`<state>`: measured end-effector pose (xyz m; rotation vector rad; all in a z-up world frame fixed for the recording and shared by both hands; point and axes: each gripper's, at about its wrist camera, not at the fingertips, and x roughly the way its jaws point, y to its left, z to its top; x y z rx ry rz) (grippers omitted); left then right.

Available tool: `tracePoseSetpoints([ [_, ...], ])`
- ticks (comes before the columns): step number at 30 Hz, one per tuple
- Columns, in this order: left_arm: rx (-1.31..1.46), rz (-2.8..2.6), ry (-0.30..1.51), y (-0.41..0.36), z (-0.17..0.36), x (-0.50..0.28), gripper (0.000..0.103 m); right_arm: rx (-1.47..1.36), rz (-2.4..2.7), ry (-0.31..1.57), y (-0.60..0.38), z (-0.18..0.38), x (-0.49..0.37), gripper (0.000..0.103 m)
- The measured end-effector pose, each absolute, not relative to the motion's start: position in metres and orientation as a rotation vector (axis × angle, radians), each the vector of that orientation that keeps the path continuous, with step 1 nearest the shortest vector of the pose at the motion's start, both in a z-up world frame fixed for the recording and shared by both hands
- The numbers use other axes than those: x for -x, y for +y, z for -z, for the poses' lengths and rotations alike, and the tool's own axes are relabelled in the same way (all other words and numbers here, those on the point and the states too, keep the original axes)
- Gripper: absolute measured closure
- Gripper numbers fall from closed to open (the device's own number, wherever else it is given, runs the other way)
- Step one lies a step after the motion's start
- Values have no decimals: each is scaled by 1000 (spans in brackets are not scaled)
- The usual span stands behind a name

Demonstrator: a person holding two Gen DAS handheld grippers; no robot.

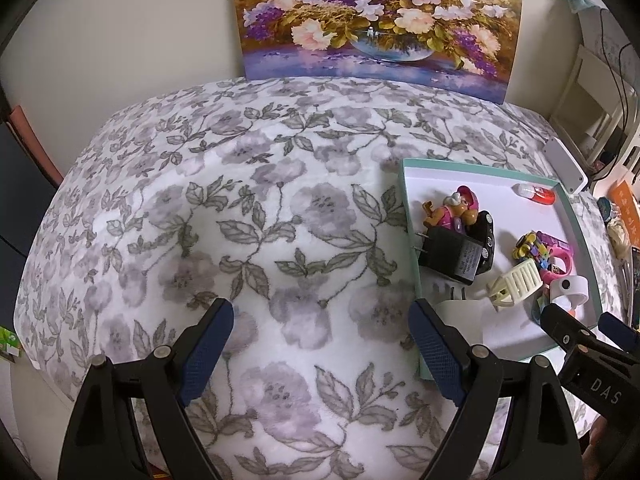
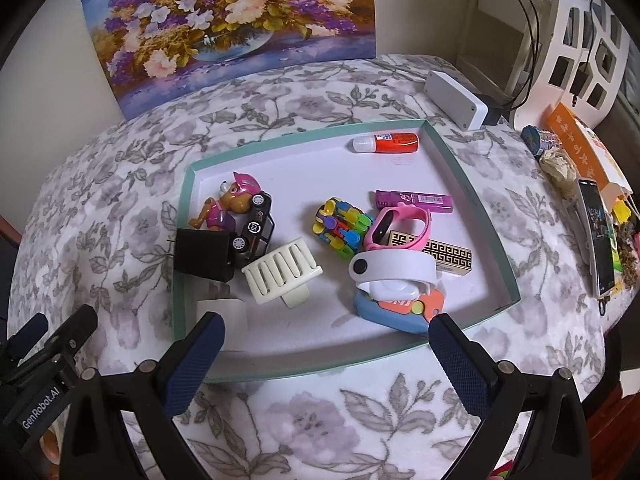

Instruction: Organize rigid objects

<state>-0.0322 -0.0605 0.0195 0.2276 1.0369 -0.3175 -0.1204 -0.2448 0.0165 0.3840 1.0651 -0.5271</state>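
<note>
Both tongs spread, holding nothing: left tongs (image 1: 320,356) hanging over bare table; right tongs (image 2: 326,354) nearer, at tray (image 2: 476,184) near edge. Toys lying in tray, w/ white clip (image 2: 282,270) just ahead.

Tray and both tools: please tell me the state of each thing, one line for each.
Tray: lying flat on the flowered cloth, holding the items.
Glue bottle: lying on its side, cap on.
Toy car: tipped on its side against the black adapter.
Pink watch: strap closed in a loop.
Left tool: open, empty.
Right tool: open, empty.
</note>
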Motion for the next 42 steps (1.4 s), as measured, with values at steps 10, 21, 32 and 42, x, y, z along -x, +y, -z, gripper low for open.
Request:
tracePoseSetpoints([
  [10,-231,312,1035,-57,-20,31,14,-383,512,1065,-242,-18,118,0],
  [21,-213,296,1056,-55,-17,27,14,-385,502,1070,-240,-18,116,0],
  [32,-221,296,1056,-55,-15,27,14,-390,501,1079,-240,-15,116,0],
  [42,-222,296,1057,-55,-15,27,14,-389,500,1081,-239,-15,116,0],
])
